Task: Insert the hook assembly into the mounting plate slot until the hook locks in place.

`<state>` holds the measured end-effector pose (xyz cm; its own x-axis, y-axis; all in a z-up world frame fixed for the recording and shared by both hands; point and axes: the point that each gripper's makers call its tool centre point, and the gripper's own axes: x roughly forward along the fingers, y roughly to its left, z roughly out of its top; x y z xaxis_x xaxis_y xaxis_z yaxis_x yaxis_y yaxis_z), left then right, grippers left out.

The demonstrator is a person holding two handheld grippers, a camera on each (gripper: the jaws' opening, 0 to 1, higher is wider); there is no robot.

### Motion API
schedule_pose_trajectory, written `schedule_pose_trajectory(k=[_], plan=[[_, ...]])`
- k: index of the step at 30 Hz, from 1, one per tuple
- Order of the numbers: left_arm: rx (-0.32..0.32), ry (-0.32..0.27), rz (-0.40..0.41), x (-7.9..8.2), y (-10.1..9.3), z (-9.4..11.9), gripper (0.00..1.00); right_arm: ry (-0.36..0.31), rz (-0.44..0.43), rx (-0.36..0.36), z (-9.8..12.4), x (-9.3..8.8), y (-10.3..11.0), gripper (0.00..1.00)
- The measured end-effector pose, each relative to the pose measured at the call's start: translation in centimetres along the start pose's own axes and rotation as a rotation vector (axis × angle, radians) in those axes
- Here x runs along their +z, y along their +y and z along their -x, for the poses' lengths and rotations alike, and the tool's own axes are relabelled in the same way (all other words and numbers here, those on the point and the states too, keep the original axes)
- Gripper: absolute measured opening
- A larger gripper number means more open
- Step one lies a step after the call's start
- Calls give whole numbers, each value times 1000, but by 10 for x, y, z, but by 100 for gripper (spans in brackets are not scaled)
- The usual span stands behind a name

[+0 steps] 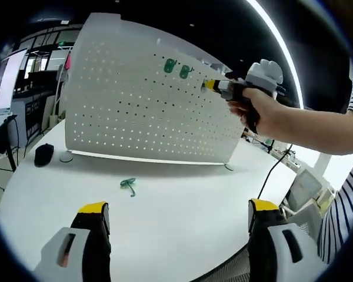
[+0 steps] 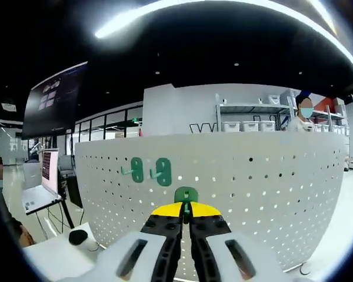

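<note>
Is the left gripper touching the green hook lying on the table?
Apart: in the left gripper view, bare table separates the open left gripper from the green hook.

I am looking across a white table (image 1: 182,217) carrying an upright white perforated panel (image 1: 135,111), which is standing on small feet toward the far edge. A loose green hook (image 1: 128,185) is lying flat on the tabletop just in front of the panel. A dark rounded object (image 1: 44,154) is sitting near the panel's left end.
</note>
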<state>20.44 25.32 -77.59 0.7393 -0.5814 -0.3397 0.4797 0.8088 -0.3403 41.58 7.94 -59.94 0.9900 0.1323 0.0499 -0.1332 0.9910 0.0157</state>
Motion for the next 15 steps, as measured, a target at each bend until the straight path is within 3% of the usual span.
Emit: schedule_pose_trajectory(k=[15], plan=[[-10,7,-2,-2,-3,-1,99,-56,92,-46,-25,20,-7,1]])
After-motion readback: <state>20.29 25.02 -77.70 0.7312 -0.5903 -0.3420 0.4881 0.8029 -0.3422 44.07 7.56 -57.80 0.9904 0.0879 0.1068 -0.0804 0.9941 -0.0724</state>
